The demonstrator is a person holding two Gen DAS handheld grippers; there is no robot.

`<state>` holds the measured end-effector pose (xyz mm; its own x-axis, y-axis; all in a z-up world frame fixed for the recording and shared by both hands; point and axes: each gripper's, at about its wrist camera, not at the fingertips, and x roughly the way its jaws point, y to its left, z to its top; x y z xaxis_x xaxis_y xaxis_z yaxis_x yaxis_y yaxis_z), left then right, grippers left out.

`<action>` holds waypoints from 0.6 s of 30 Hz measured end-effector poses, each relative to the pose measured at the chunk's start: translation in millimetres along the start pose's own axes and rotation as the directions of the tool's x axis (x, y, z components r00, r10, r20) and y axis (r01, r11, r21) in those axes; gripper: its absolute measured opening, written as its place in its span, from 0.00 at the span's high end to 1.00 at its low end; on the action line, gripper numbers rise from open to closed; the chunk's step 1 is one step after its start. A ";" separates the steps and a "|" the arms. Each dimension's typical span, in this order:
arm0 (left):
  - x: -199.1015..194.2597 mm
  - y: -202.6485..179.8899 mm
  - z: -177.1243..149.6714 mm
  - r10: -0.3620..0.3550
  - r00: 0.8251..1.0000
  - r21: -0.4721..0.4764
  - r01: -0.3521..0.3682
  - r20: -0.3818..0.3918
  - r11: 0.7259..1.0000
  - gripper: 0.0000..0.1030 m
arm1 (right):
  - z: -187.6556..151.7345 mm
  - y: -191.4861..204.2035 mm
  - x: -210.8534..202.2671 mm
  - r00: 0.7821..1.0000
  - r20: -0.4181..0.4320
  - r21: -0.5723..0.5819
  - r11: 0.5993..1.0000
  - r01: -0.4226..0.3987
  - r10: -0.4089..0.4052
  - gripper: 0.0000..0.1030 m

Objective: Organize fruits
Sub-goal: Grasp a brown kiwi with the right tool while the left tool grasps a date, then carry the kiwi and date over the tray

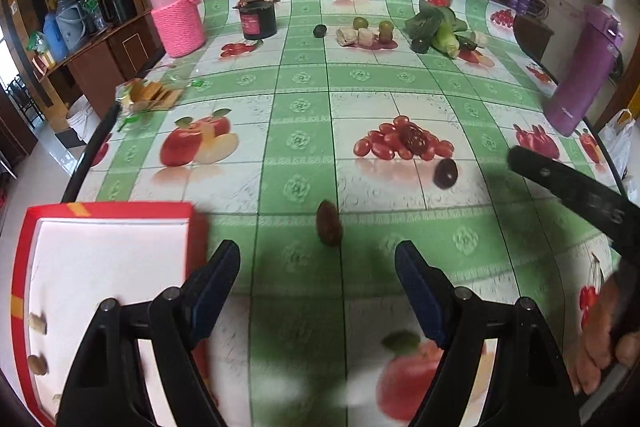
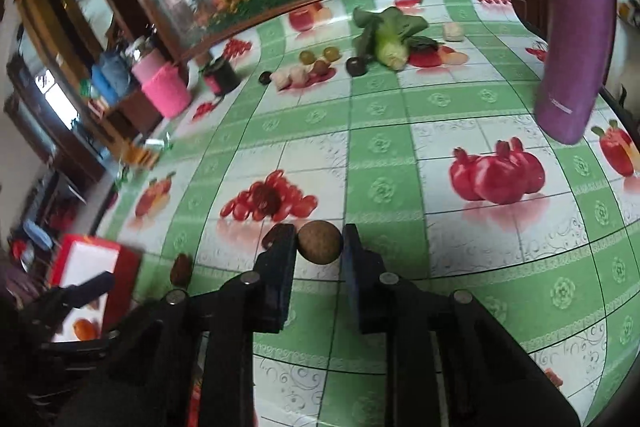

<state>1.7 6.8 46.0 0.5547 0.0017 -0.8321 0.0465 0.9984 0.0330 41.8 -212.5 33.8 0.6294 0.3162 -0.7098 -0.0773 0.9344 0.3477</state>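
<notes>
Brown round fruit [image 2: 319, 242] sits pinched between the narrowed black jaws of my right gripper [image 2: 320, 247], above the green checked tablecloth [image 2: 400, 107]. My left gripper [image 1: 318, 259] is spread wide and holds nothing, beside the red tray [image 1: 108, 211]. A brown date [image 1: 329, 229] lies just ahead of it, long axis pointing away from me

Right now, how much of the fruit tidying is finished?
Some is done: a few small pieces already lie in the red-rimmed white tray. In hand: the right gripper pinches a round brown fruit, while the left gripper is open above the table. Left: a wrinkled brown date, a dark plum-like fruit, and the fruit cluster far back.
</notes>
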 end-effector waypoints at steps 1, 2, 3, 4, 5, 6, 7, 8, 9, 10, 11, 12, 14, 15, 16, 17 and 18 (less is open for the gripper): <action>6.3 -1.8 3.2 0.000 1.000 -0.002 0.000 -0.006 1.000 0.29 | 2.0 -2.9 -0.6 1.000 0.000 0.016 1.000 -0.007 0.007 0.76; 12.5 -3.5 5.7 0.003 1.000 -0.002 -0.003 -0.016 1.000 0.36 | 3.2 -5.6 -2.7 1.000 0.003 0.026 1.000 -0.015 0.015 0.76; 19.0 -5.6 7.1 0.006 0.999 0.001 -0.006 -0.032 1.000 0.40 | 4.0 -6.5 -3.7 1.000 0.006 0.026 1.000 -0.016 0.016 0.76; 25.5 -7.6 7.9 0.007 0.999 0.005 -0.007 -0.047 1.000 0.46 | 4.7 -7.1 -4.7 1.000 0.009 0.029 0.999 -0.017 0.017 0.76; 29.8 -8.3 8.0 0.007 0.998 0.003 -0.007 -0.056 1.000 0.51 | 5.9 -6.7 -5.2 1.000 0.009 0.034 0.999 -0.020 0.020 0.76; 34.3 -8.9 7.8 0.009 0.998 0.000 -0.009 -0.066 1.000 0.53 | 6.0 -6.8 -5.8 0.999 0.006 0.038 0.999 -0.032 0.032 0.76; 38.2 -9.4 7.2 0.008 0.997 -0.003 -0.008 -0.074 1.000 0.57 | 5.4 -6.4 -6.7 0.999 0.003 0.036 0.998 -0.042 0.042 0.76; 37.2 -9.1 6.9 -0.003 0.998 -0.010 0.002 -0.057 1.000 0.62 | 4.8 -5.1 -7.2 0.999 0.002 0.033 0.998 -0.048 0.048 0.76; 37.9 -9.5 6.9 -0.010 0.998 -0.007 0.010 -0.055 1.000 0.66 | 4.7 -3.5 -7.6 0.999 0.004 0.028 0.998 -0.049 0.049 0.76; 38.0 -9.3 7.3 -0.028 0.998 -0.009 0.028 -0.050 1.000 0.74 | 4.1 -2.1 -7.6 0.999 0.005 0.020 0.999 -0.049 0.049 0.76; 37.8 -9.3 7.5 -0.040 0.998 -0.009 0.040 -0.046 0.999 0.82 | 3.7 -0.2 -7.8 0.999 0.006 0.013 0.999 -0.050 0.050 0.76; 37.9 -9.7 7.4 -0.047 0.998 -0.005 0.047 -0.042 0.999 0.86 | 3.6 0.4 -7.7 0.999 0.008 0.010 0.999 -0.051 0.051 0.76; 36.6 -10.5 6.3 -0.050 0.998 0.007 0.050 -0.035 0.999 0.86 | 3.2 0.8 -7.5 0.999 0.011 0.008 0.999 -0.052 0.052 0.76; 34.4 -10.5 5.1 -0.051 0.998 0.009 0.052 -0.032 0.999 0.86 | 3.1 1.0 -7.5 0.999 0.011 0.008 0.999 -0.050 0.050 0.76; 28.6 -10.6 3.7 -0.052 0.998 0.012 0.053 -0.021 0.999 0.86 | 2.8 1.5 -7.5 0.999 0.015 0.007 0.999 -0.048 0.047 0.76; 22.0 -11.3 3.2 -0.050 0.999 0.020 0.050 -0.003 0.999 0.86 | 2.4 1.4 -8.2 0.999 0.019 0.005 0.999 -0.048 0.047 0.76; 13.0 -11.3 2.2 -0.045 0.999 0.029 0.044 0.020 0.999 0.86 | 2.0 2.5 -9.0 0.998 0.028 0.001 0.999 -0.048 0.048 0.76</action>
<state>10.2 -4.6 36.1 0.5689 -0.0445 -0.8212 0.0954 0.9954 0.0121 37.5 -213.4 42.3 0.6465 0.3558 -0.6749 -0.1065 0.9180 0.3820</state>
